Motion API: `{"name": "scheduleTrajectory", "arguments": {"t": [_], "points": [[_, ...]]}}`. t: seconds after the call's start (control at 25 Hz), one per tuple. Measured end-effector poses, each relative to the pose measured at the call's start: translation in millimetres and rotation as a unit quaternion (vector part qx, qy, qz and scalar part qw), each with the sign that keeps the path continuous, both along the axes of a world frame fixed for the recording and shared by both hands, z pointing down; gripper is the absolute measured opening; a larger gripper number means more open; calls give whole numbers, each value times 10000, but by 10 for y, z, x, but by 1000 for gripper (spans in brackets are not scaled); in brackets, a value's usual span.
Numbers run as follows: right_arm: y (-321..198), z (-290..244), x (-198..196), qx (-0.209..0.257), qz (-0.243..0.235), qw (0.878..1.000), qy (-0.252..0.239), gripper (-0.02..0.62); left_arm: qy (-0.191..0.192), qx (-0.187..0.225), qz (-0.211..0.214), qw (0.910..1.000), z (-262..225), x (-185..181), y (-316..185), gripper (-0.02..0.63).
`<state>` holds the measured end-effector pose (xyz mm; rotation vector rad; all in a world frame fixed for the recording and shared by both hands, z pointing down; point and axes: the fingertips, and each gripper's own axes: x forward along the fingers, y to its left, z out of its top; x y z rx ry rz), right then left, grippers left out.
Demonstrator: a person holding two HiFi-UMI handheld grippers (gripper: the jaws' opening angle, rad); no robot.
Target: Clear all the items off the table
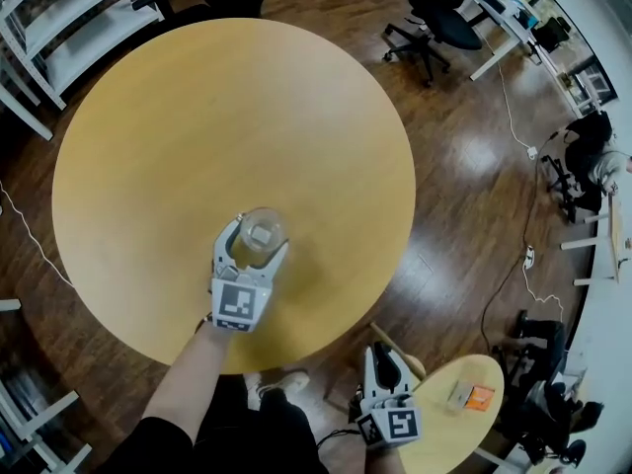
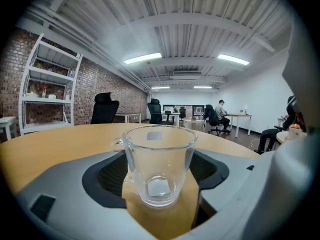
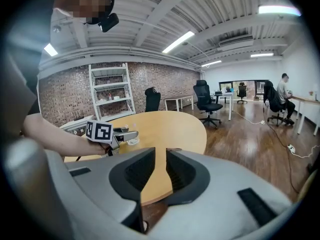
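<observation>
A clear, empty drinking glass (image 1: pixel 263 231) stands upright on the round wooden table (image 1: pixel 197 117), near its front edge. My left gripper (image 1: pixel 257 245) is low over the table with its jaws wide on either side of the glass (image 2: pixel 159 166). The black pads (image 2: pixel 106 176) look just clear of the glass wall. My right gripper (image 1: pixel 387 355) hangs off the table's front right edge, above the floor. In the right gripper view its jaws (image 3: pixel 160 154) stand almost together with only a thin slit, and nothing is between them.
A small round side table (image 1: pixel 434 423) at lower right carries an orange item (image 1: pixel 480 396) and a small packet (image 1: pixel 460 394). White shelving (image 1: pixel 69 18) stands at the back left. An office chair (image 1: pixel 439 13) and desks stand at the back right. Cables lie on the wooden floor.
</observation>
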<state>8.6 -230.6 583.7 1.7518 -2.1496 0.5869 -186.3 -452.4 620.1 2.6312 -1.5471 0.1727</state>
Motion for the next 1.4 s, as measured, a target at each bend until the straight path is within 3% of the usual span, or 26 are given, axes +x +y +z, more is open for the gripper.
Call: {"name": "scheduleTrajectory", "arguments": {"t": [0.16,0.4,0.8,1.04,1.24,1.4], "points": [[-13,42,-35,-81,-27,10000,0,72,-81,112,-12,9999,43,71,-99,384],[-42,37,-36,-117,39,9999,2,72,224,-23,5,9997,49,91,-209,379],[-213,139,-128,-117,-220,9997,-65,72,87,42,517,9986,103,-48,104,374],[-507,185,-537,-27,-689,9972,-294,72,100,-88,822,9965,39,-266,468,374],[-906,111,-1057,326,-1468,9864,-669,72,236,-192,841,9960,-28,-451,624,374],[-1175,-48,-1251,642,-1525,9823,-877,72,308,-97,796,9963,-259,-673,701,374]]}}
